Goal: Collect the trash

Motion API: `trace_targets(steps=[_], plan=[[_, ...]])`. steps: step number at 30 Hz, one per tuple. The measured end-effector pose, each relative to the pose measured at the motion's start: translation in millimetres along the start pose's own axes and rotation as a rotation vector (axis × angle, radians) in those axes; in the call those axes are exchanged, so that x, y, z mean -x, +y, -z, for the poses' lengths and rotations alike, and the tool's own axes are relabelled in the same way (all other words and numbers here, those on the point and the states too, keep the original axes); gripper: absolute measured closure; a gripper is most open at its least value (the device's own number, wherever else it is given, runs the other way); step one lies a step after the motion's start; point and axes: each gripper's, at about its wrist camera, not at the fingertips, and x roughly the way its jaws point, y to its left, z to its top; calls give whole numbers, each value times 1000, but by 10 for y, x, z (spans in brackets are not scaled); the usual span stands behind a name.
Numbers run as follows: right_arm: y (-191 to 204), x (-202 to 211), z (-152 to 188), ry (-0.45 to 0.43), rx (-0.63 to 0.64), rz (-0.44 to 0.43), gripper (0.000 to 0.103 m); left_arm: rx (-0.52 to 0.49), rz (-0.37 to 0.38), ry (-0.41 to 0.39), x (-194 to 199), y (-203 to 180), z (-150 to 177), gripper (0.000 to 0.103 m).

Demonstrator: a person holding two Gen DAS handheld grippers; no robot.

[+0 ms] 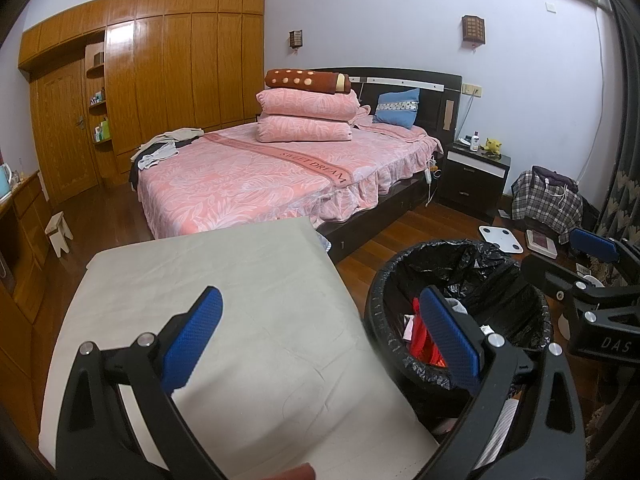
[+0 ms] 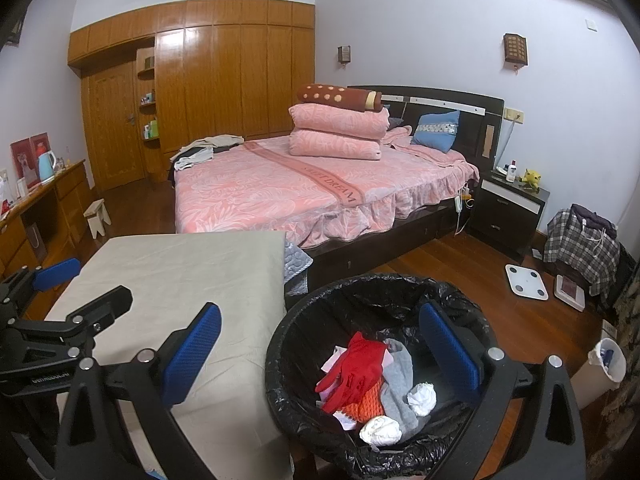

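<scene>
A black bin with a black liner (image 2: 304,316) stands on the floor to the right of a table under a beige cloth (image 2: 180,280). In it lie a red glove (image 2: 356,364), grey cloth (image 2: 400,380), an orange item and white crumpled paper (image 2: 422,398). My right gripper (image 2: 320,354) is open and empty above the bin's near-left rim. My left gripper (image 1: 320,336) is open and empty over the table's right edge; the bin (image 1: 384,280) shows to its right. The right gripper also shows at the far right of the left wrist view (image 1: 560,256).
A pink-covered bed (image 2: 300,196) with stacked quilts lies beyond the table. A dark nightstand (image 2: 508,208), a white scale (image 2: 526,276), a chair with a plaid shirt (image 2: 580,244) and a small white bin (image 2: 604,364) stand on the right. A wooden desk (image 2: 36,216) and stool (image 2: 96,216) stand on the left.
</scene>
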Motion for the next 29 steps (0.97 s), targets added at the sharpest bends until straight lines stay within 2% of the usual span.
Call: trace_targets(steps=[29], plan=[[9,-36,-17,5,-3,-1,6,9,0,5,-7,85,33,7]])
